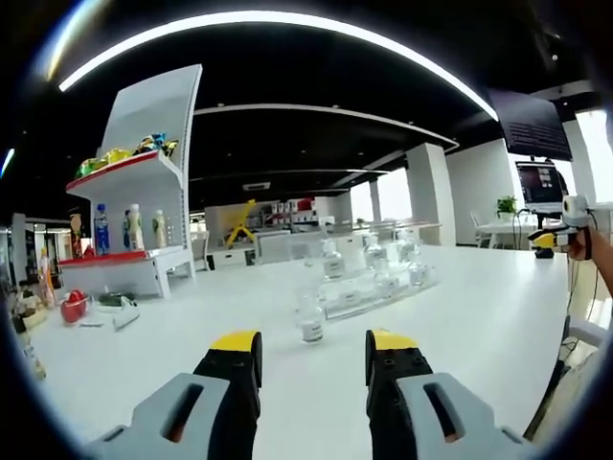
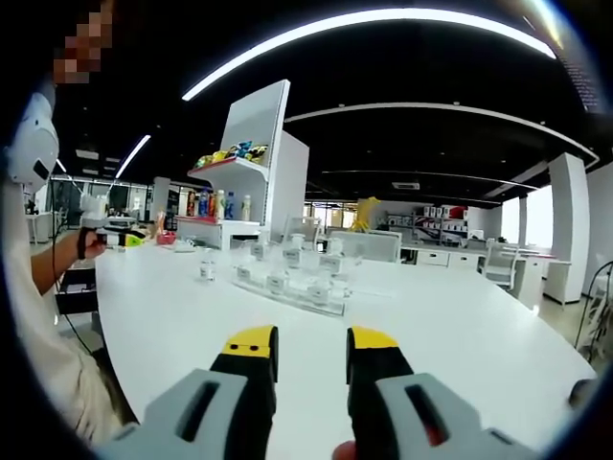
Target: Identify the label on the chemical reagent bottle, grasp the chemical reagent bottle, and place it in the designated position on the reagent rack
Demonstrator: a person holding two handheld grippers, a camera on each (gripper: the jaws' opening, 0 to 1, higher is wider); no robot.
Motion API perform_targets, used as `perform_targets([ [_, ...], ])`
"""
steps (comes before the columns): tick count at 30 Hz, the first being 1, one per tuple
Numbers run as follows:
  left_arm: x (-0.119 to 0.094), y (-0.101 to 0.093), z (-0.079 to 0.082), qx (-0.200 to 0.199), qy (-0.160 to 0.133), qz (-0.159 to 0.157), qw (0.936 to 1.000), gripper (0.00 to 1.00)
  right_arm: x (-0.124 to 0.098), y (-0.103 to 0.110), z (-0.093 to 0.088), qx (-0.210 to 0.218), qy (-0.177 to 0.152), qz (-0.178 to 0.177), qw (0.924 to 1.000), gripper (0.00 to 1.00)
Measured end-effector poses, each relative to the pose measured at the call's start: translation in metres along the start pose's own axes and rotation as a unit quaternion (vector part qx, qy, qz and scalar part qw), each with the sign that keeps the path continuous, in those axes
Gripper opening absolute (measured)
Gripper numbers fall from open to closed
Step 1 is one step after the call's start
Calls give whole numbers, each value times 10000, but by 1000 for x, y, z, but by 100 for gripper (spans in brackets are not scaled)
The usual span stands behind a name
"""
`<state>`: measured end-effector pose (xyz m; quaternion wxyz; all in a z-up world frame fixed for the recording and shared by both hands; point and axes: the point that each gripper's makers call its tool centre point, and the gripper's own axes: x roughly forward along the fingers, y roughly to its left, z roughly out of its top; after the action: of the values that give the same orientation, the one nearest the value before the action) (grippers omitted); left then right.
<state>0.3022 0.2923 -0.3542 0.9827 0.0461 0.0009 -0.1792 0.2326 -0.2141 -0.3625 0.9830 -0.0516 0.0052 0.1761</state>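
1. Yellow-tipped jaws of the left gripper (image 1: pixel 311 347) are seen at the bottom centre of the left gripper view, spread apart with nothing held between them.
2. Just above that gap, a small clear reagent bottle (image 1: pixel 310 317) with a white label is seen standing upright and alone on the white counter (image 1: pixel 460 316).
3. Beyond it, towards the centre of the frame, a clear reagent rack (image 1: pixel 375 287) carrying several similar bottles is seen; the labels cannot be read.
4. At the left of the frame, a white shelf unit (image 1: pixel 144 192) with drink bottles and coloured packets is seen.
5. At the right edge, the right gripper (image 1: pixel 546 240) is visible, held in a hand.
6. In the right gripper view, the right gripper (image 2: pixel 312 350) is likewise seen parted and empty at the bottom centre.
7. The lone bottle (image 2: pixel 207 270) and the rack (image 2: pixel 292 283) are seen at mid-left, near each other.
8. At the far left, the left gripper (image 2: pixel 124 239) is held in a hand.
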Motion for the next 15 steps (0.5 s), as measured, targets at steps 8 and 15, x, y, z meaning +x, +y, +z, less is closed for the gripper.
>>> perform_targets([
  [8, 15, 1, 1, 37, 50, -33, 10000, 43, -1, -1, 2, -11, -20, -18, 10000, 28],
  [15, 28, 3, 1, 36, 72, -54, 10000, 43, -1, -1, 1, 17, -33, -35, 10000, 28],
])
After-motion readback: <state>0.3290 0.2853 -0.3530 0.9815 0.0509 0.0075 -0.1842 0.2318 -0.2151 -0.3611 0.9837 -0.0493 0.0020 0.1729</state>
